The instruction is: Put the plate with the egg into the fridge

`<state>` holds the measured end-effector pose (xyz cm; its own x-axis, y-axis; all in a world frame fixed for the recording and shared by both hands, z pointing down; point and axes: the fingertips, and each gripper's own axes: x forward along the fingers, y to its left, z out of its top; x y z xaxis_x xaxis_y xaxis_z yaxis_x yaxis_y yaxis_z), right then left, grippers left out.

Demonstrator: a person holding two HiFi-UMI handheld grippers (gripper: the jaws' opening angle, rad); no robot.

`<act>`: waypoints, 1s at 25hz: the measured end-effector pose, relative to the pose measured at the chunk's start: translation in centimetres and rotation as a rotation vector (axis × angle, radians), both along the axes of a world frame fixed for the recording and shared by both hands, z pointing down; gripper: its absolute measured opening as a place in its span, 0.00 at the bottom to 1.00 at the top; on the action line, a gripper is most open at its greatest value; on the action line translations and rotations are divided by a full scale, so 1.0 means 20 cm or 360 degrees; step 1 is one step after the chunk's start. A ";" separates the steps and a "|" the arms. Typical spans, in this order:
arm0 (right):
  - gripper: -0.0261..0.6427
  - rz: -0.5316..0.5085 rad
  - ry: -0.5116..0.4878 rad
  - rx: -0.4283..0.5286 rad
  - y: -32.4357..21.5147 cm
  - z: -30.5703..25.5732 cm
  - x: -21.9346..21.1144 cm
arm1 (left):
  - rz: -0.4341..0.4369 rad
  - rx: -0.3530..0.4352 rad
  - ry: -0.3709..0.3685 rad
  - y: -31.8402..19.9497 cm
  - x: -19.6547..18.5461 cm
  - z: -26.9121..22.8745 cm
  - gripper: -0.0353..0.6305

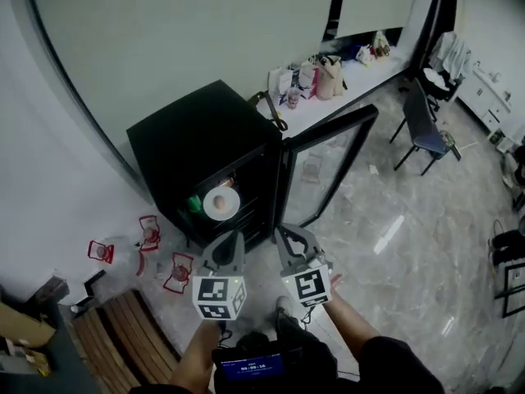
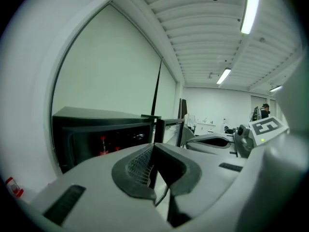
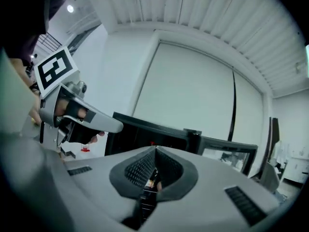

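Observation:
A black mini fridge (image 1: 197,138) stands against the wall with its glass door (image 1: 328,162) swung open to the right. Inside, on a shelf, sits a white plate (image 1: 231,209) with a brownish egg (image 1: 220,204) on it. My left gripper (image 1: 235,236) and right gripper (image 1: 282,230) are held side by side in front of the open fridge, clear of the plate. The left gripper (image 2: 152,148) has its jaws together with nothing between them. The right gripper (image 3: 155,152) is likewise shut and empty. Both gripper views look level at the fridge (image 2: 96,129) (image 3: 145,134).
Red-labelled clear bottles (image 1: 148,236) lie on the floor left of the fridge. A slatted wooden seat (image 1: 131,335) is at the lower left. A white counter (image 1: 344,84) with bags runs behind the door, and a dark chair (image 1: 422,125) stands at the right.

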<state>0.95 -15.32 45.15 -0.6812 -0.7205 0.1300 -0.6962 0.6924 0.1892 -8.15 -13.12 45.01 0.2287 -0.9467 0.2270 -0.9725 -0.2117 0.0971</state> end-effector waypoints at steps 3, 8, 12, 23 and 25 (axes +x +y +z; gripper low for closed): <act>0.05 0.0094 -0.0019 0.0101 -0.01 -0.07 0.14 | 0.0135 0.0040 0.0002 -0.02 0.12 -0.07 0.07; 0.05 0.0298 -0.0068 0.0064 -0.07 -0.10 0.47 | 0.0321 0.0084 -0.0003 -0.08 0.36 -0.14 0.07; 0.05 0.0415 -0.0099 0.0053 -0.19 -0.08 0.79 | 0.0423 0.0079 -0.0013 -0.18 0.59 -0.15 0.07; 0.05 0.0379 -0.0206 -0.0058 -0.97 0.07 1.54 | 0.0477 0.0026 0.0012 -0.87 1.37 -0.06 0.07; 0.05 0.0274 -0.0235 -0.0064 -1.14 0.09 1.63 | 0.0460 0.0022 0.0019 -0.98 1.46 -0.09 0.07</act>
